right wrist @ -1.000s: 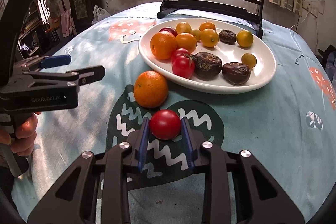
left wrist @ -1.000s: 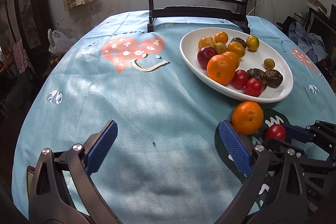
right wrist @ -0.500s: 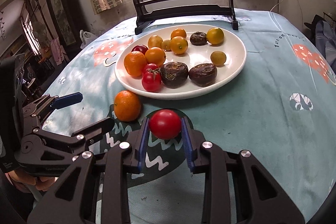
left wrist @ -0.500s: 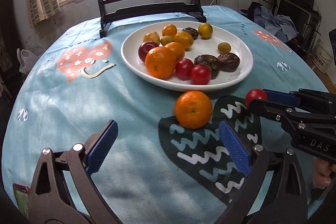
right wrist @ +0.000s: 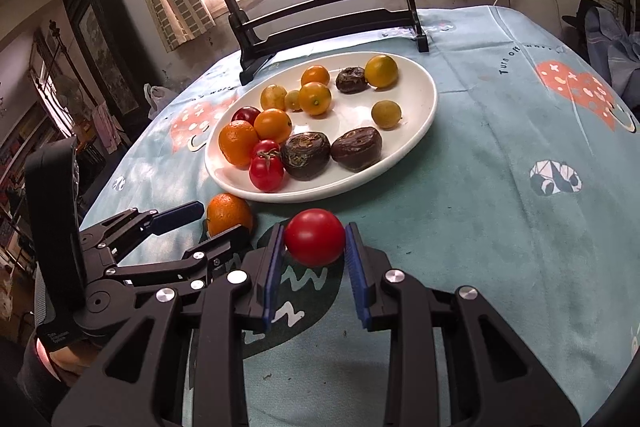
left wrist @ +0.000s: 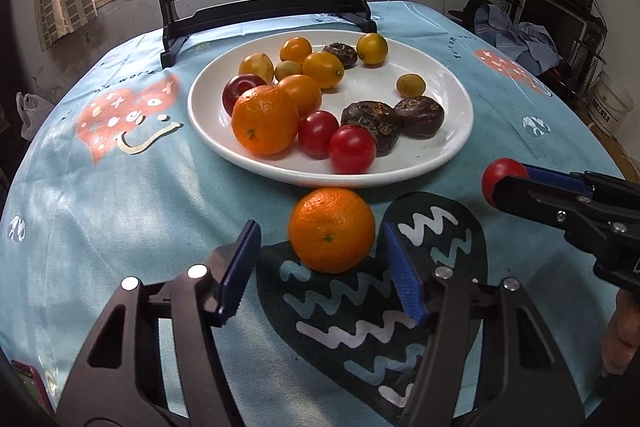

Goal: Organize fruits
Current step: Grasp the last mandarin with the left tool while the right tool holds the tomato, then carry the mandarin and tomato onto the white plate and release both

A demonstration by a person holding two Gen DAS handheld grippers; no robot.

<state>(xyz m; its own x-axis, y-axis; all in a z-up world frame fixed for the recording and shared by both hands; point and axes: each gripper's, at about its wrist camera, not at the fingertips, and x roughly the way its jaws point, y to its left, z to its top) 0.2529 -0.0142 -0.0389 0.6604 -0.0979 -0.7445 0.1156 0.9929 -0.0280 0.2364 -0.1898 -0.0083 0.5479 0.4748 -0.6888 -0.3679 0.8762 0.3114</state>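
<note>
We find the task well advanced but unfinished. The white plate (left wrist: 448,163) already carries most of the fruit: oranges, small yellow fruits, red tomatoes and dark wrinkled ones. Two pieces remain off it.

The loose orange (left wrist: 331,230) rests on the tablecloth (left wrist: 120,211), just ahead of the left gripper (left wrist: 320,271) and between its blue pads. The jaws are closing, but a gap shows on either side of the fruit, so we judge it not yet gripped. The plate's near rim lies just beyond it.

The right gripper (right wrist: 315,259) is clamped on a red tomato (right wrist: 315,237), carried clear of the cloth, with the plate ahead and slightly left of it.

The left wrist view shows the gaps beside the orange; in the right wrist view the left gripper's own finger partly hides that fruit. Only the right wrist view shows both pads pressing on the tomato.
</note>
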